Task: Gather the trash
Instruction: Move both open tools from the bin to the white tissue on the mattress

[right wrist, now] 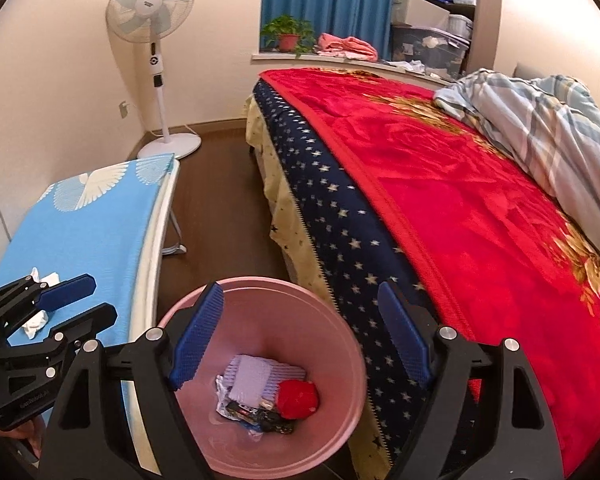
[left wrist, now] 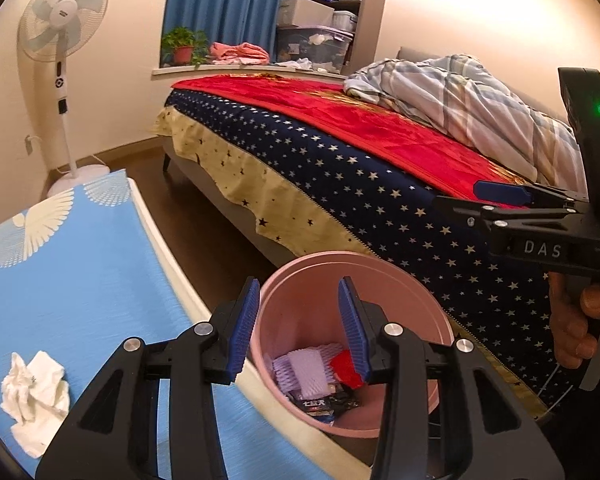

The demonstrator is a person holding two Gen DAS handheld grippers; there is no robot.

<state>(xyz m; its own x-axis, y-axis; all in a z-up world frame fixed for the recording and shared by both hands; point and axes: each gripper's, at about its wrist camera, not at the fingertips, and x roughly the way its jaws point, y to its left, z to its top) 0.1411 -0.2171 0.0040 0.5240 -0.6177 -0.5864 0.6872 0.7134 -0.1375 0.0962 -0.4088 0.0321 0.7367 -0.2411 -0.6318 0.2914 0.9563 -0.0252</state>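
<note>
Left claw: my left gripper (left wrist: 298,328) hangs over the near rim of the pink bin (left wrist: 440,312), jaws apart, holding nothing.
Right claw: my right gripper (right wrist: 300,340) is spread wide above the same bin, empty too, I judge so anything carried could fall straight in.
Bin: on the floor between table and bed (right wrist: 480,208), handy to both; wrappers and scraps (right wrist: 266,394) lie inside.
Remaining trash: crumpled white tissue (left wrist: 36,392) on the blue table (left wrist: 80,272), left of the bin.

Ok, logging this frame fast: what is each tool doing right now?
Left tool: open, empty, above the pink bin.
Right tool: open, empty, over the same bin.
</note>
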